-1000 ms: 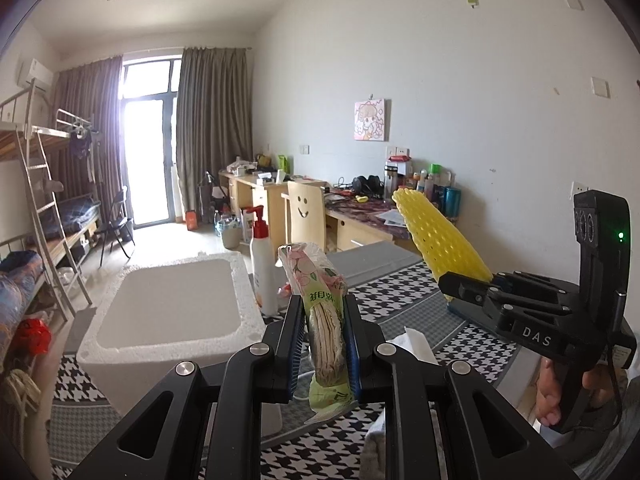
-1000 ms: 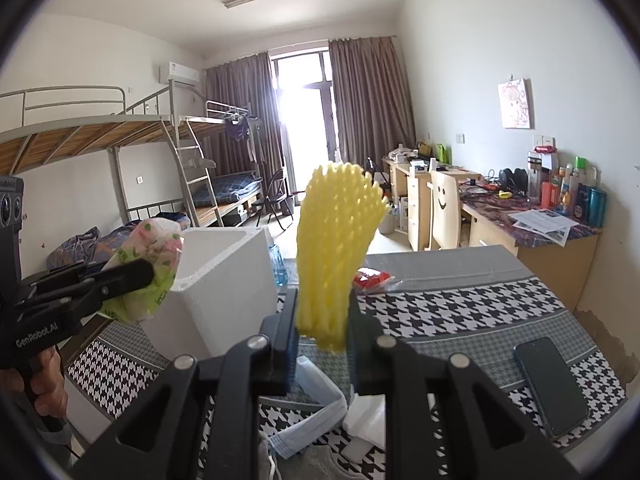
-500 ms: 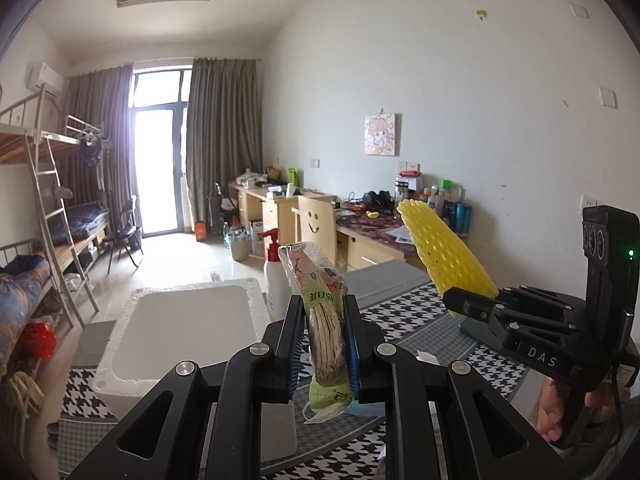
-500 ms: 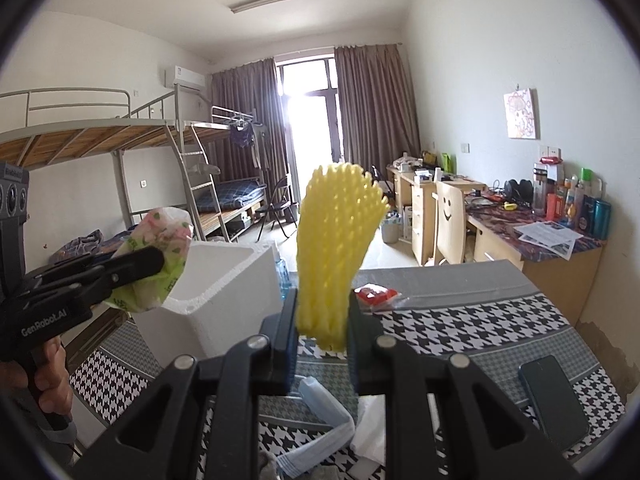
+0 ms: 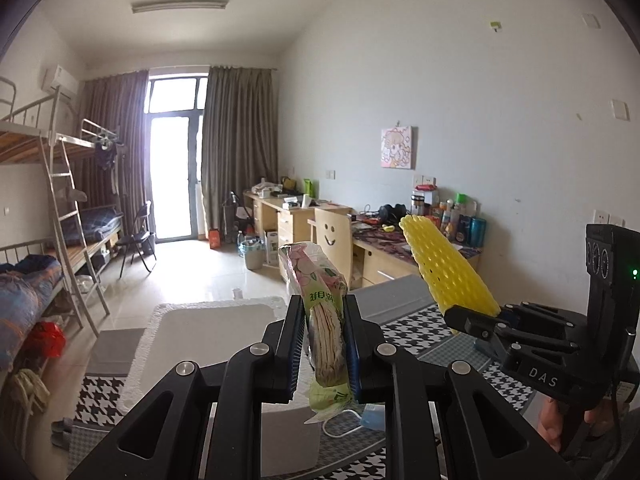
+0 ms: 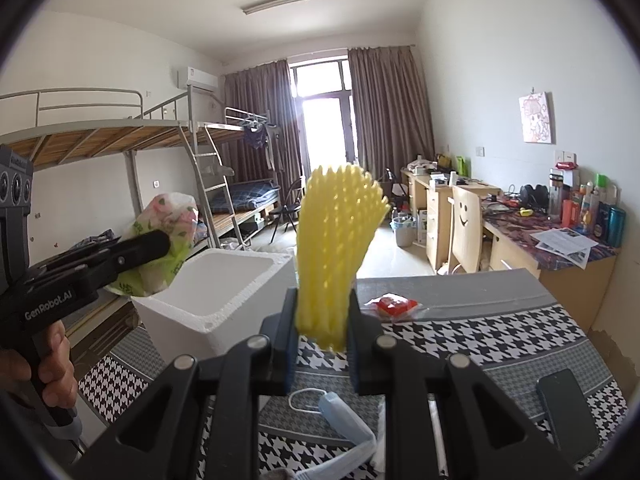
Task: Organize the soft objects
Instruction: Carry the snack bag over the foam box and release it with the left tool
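Observation:
My left gripper (image 5: 323, 340) is shut on a flower-printed plastic pack of tissues (image 5: 320, 304), held upright above the near side of the white foam box (image 5: 152, 328). In the right wrist view the same pack (image 6: 168, 232) sits in the left gripper (image 6: 156, 244) over the box's left corner (image 6: 192, 328). My right gripper (image 6: 322, 320) is shut on the lower end of a yellow foam net sleeve (image 6: 336, 240), which stands upright to the right of the box. The left wrist view shows that sleeve (image 5: 444, 268) leaning left out of the right gripper (image 5: 472, 320).
On the houndstooth tablecloth (image 6: 500, 336) lie a blue face mask (image 6: 340, 412), a red packet (image 6: 394, 306) and a dark phone (image 6: 568, 412). Beyond the table are a cluttered desk (image 6: 560, 248), a chair with a smiley face (image 6: 464, 224) and bunk beds (image 6: 120, 136).
Both grippers have risen slightly with their loads still gripped. The foam box now sits lower in both views, and the pump bottle has dropped out of the left wrist view.

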Demonstrator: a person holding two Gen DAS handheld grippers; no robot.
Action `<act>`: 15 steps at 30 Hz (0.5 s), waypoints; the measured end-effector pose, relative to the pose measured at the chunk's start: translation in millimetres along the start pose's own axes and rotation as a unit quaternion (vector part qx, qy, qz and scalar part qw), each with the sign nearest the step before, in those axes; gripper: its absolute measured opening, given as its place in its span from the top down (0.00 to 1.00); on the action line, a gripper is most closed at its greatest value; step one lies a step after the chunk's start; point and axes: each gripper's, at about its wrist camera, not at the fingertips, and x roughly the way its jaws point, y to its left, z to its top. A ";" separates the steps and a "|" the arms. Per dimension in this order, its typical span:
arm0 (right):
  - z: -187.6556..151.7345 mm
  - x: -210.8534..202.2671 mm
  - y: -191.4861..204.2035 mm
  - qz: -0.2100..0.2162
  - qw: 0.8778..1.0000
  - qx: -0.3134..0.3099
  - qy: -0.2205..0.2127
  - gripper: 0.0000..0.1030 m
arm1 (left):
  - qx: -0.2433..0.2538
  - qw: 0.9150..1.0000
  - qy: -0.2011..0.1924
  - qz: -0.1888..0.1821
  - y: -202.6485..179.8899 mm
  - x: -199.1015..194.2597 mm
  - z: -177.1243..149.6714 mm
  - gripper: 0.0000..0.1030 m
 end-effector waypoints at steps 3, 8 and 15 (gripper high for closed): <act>2.5 3.5 2.7 0.008 1.000 -0.003 0.001 0.77 | -0.003 1.000 -0.002 0.010 2.3 -0.3 2.3 0.80; 6.3 8.1 9.8 0.026 1.000 -0.013 0.000 0.77 | -0.005 1.000 -0.009 0.026 7.1 -5.2 7.6 0.80; 9.8 14.6 15.9 0.048 0.999 -0.020 0.001 0.77 | -0.005 0.999 -0.011 0.047 10.8 -4.8 11.7 0.80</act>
